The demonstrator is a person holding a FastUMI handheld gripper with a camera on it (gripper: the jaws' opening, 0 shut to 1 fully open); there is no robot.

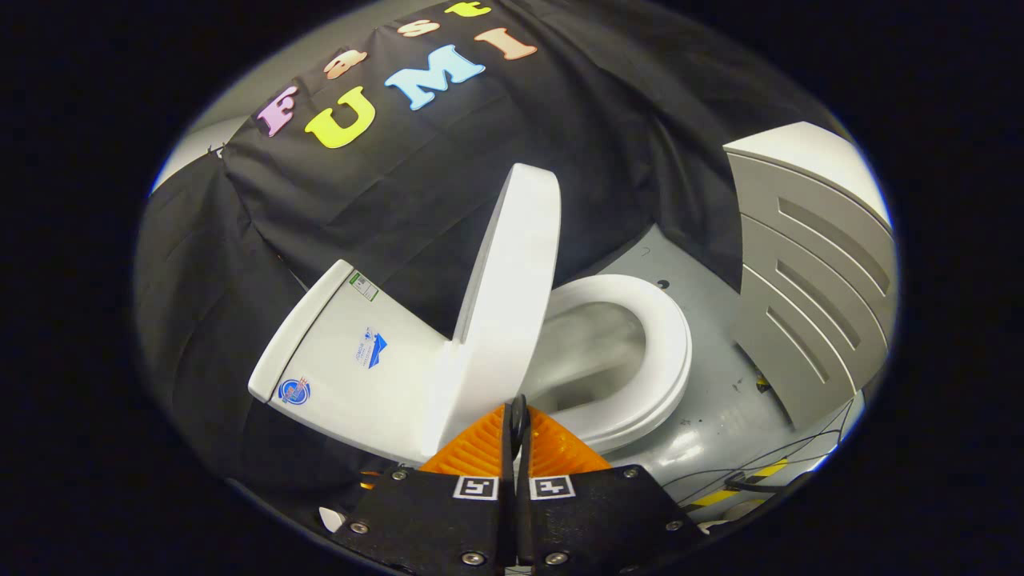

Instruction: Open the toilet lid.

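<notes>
A white toilet stands just ahead of my fingers, seen tilted. Its lid (512, 280) is raised, standing upright near the tank (352, 360). The seat ring (648, 352) lies down over the bowl (592, 352), which is uncovered. My gripper (518, 420) is shut, its two fingers pressed together with nothing between them. The fingertips sit close to the lid's lower edge beside the hinge; whether they touch it I cannot tell.
A grey slatted cabinet (808, 296) stands beyond the bowl on the far side from the tank. Black cloth hangs behind the toilet. Cables (768, 464) and yellow-black tape lie on the grey floor (712, 416) near the cabinet's base.
</notes>
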